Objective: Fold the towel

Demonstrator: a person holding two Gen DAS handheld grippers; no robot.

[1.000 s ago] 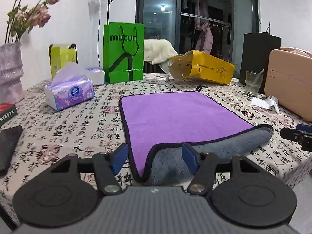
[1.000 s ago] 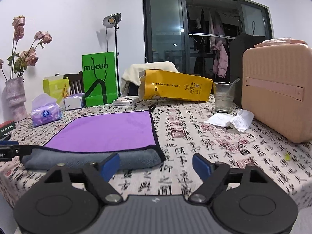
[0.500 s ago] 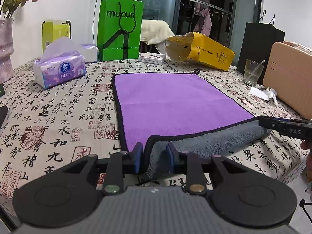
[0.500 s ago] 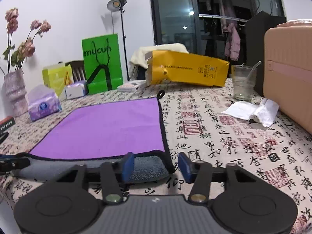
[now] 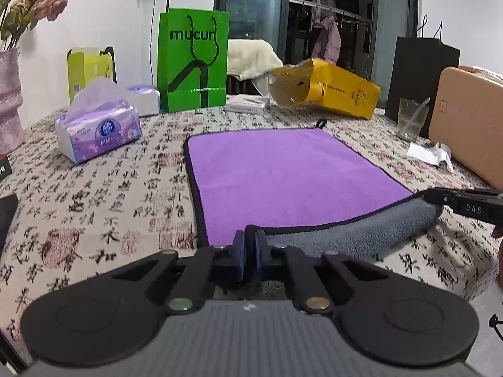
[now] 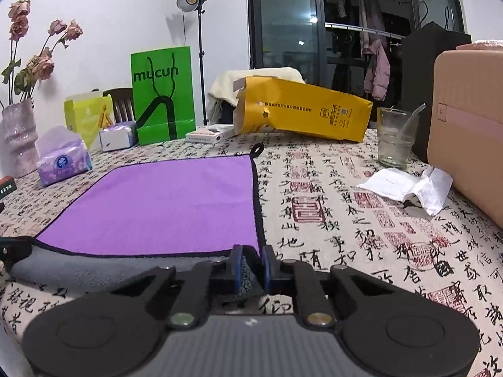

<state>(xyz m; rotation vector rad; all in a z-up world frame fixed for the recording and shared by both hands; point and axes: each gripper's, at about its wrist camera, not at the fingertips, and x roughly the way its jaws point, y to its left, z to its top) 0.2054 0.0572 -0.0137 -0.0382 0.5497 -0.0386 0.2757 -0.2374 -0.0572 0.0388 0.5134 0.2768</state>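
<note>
The left gripper [image 5: 250,253] and right gripper [image 6: 251,265] each clamp a near corner of the towel [image 5: 283,176]; its body extends forward, away from both.

We see our left gripper [image 5: 250,253] — black arms, blue pads, brass screws — right gripper [image 6: 251,264] alike.

Lived-in home room — patterned tablecloth [image 6: 361,235], vase of dried roses [image 6: 19,138], tissue pack [image 5: 97,128], clothes rail [image 6: 361,28] behind glass doors

Both tongs clamped at the bench's near edge
Left tongs [image 5: 250,245] and right tongs [image 6: 252,259] each pinch a near towel [image 5: 283,176] corner
</note>
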